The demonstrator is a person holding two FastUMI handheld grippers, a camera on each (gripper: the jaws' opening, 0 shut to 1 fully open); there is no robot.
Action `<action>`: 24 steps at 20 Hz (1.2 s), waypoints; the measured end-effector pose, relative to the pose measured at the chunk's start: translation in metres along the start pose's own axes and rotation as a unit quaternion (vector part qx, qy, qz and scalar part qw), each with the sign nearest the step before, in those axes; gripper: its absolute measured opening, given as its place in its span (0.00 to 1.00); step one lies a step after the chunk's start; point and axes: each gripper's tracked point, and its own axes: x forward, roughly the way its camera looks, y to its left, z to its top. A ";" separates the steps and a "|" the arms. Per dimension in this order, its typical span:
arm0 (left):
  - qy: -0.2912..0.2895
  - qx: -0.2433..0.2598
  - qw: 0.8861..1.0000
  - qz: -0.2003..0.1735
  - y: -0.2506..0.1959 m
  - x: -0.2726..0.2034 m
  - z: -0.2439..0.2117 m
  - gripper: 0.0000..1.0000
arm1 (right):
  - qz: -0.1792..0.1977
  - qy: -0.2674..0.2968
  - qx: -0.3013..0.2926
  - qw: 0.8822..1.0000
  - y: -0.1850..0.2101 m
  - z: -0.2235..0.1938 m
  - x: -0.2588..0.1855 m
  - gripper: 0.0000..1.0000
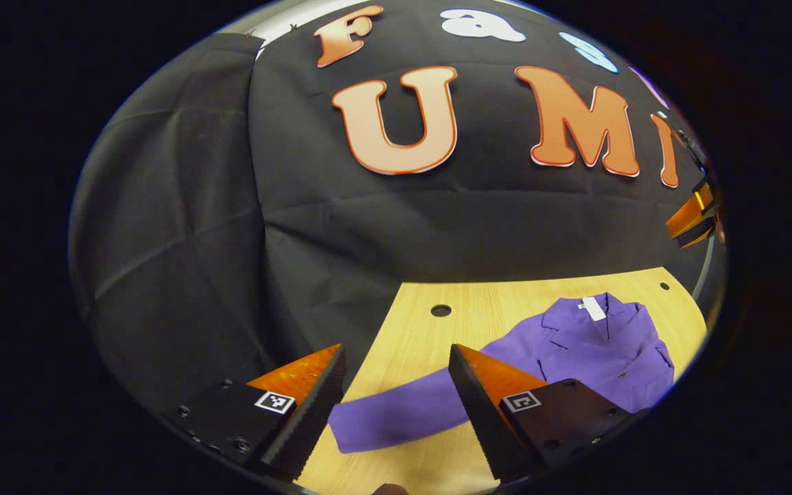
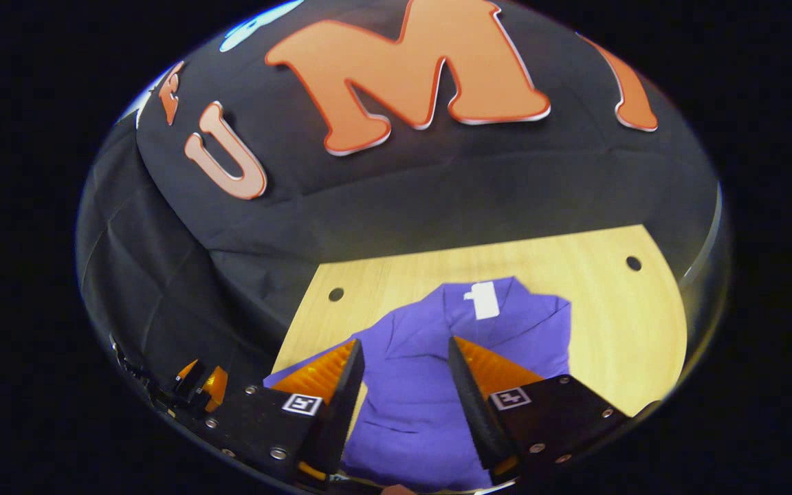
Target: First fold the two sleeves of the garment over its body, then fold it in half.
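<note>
A purple collared garment (image 1: pixel 609 354) lies flat on the wooden table (image 1: pixel 492 295), a white label (image 1: pixel 594 308) at its neck. One sleeve (image 1: pixel 389 412) stretches out to the left, and my left gripper (image 1: pixel 396 354) hovers open above it with nothing between the fingers. In the right gripper view the garment's body (image 2: pixel 410 412) and collar label (image 2: pixel 485 300) lie straight ahead, and my right gripper (image 2: pixel 404 344) hangs open over the chest, holding nothing. The left gripper (image 2: pixel 196 385) shows low at the left there. The right gripper (image 1: pixel 695 216) appears at the far right edge of the left gripper view.
The table (image 2: pixel 616 330) has small round holes (image 2: pixel 634 263) near its back corners. The black cloth wall (image 1: pixel 368 227) rises directly behind the table and wraps around its left side. Bare wood lies to the right of the garment.
</note>
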 end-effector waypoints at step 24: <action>0.428 -0.186 0.884 0.012 0.059 0.081 -0.197 0.98 | -0.141 -0.233 -0.092 0.958 -0.123 0.051 -0.165 0.95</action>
